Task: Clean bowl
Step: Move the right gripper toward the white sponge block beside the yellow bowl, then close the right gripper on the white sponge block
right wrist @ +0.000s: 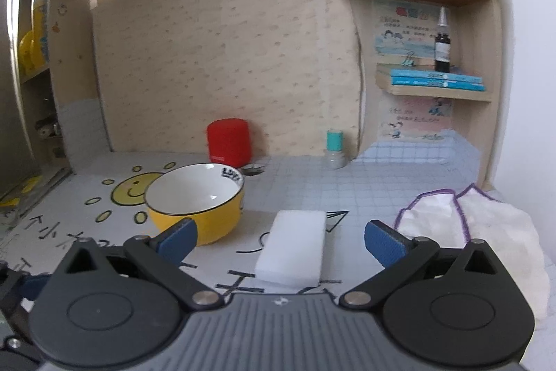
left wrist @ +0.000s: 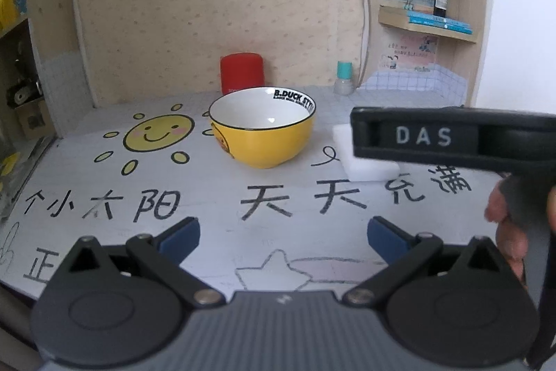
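Note:
A yellow bowl [left wrist: 262,127] with a white inside and a black rim stands upright on the printed table mat [left wrist: 215,197]. In the right wrist view the same bowl [right wrist: 196,200] sits left of a white sponge block [right wrist: 293,247]. The sponge [left wrist: 365,162] is partly hidden by the other gripper's black body in the left wrist view. My left gripper [left wrist: 283,233] is open over the mat, well short of the bowl. My right gripper [right wrist: 279,240] is open, and the sponge lies on the mat between and just beyond its blue pads [right wrist: 384,244], untouched.
A red cylinder [left wrist: 241,72] and a small teal-capped bottle [left wrist: 344,77] stand by the back wall. A white cloth with purple edging [right wrist: 486,232] lies at the right. Shelves with books and a dark bottle [right wrist: 442,53] hang at the right. A hand [left wrist: 509,225] holds the right gripper.

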`<state>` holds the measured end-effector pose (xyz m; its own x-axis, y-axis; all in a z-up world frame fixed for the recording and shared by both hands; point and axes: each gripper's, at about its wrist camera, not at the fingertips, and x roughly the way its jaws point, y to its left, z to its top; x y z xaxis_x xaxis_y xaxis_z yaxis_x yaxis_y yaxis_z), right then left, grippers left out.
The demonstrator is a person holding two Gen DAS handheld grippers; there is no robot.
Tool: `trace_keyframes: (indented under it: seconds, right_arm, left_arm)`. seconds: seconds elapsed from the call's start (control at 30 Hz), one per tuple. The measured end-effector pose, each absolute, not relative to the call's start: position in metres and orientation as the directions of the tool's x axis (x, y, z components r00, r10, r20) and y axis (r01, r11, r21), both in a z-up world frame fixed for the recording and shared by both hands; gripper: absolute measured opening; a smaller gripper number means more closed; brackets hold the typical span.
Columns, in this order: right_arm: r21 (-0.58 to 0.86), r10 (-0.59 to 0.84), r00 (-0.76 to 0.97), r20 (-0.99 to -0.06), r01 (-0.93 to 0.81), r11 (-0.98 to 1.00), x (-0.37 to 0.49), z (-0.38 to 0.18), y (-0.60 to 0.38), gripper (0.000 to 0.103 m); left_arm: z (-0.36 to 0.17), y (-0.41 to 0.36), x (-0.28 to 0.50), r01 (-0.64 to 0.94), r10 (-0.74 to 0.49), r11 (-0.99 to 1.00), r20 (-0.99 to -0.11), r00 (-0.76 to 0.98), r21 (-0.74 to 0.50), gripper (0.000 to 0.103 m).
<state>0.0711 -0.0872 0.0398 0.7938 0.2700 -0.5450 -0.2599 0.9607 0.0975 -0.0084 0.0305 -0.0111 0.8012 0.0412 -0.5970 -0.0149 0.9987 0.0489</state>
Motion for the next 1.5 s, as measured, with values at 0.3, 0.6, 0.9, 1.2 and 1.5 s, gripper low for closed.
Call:
trace_keyframes:
  seconds: [0.3,0.6,0.9,1.2,1.5]
  right_arm:
    - [0.070,0.250,0.799,-0.546,-0.253,0.965,0.072,0.041,-0.083,0.103]
    - [0.065,0.249,0.785,-0.567,-0.259,0.964,0.075,0.039,-0.078,0.103]
    - [0.043,0.256,0.789,-0.559,-0.281,0.959,0.072,0.040,-0.074,0.102]
    - [0.142,0.300,0.775,-0.556,-0.268,0.953,0.080,0.039,-0.084,0.085]
    - [0.106,0.299,0.773,-0.559,-0.291,0.951,0.084,0.034,-0.076,0.043]
  left_arm:
    - [-0.010,0.029,-0.007,-0.006,0.050,0.997,-0.591,0.805,0.076,0.103]
    - [-0.008,0.031,-0.007,0.001,0.015,1.000,-0.589,0.808,0.027,0.103]
    - [-0.009,0.032,-0.005,0.041,-0.013,0.999,-0.591,0.807,0.034,0.103]
    - [-0.009,0.039,0.000,0.022,-0.004,0.999,-0.582,0.813,0.023,0.086]
    - [-0.012,0.043,0.007,0.016,0.001,1.000,-0.592,0.806,0.024,0.047]
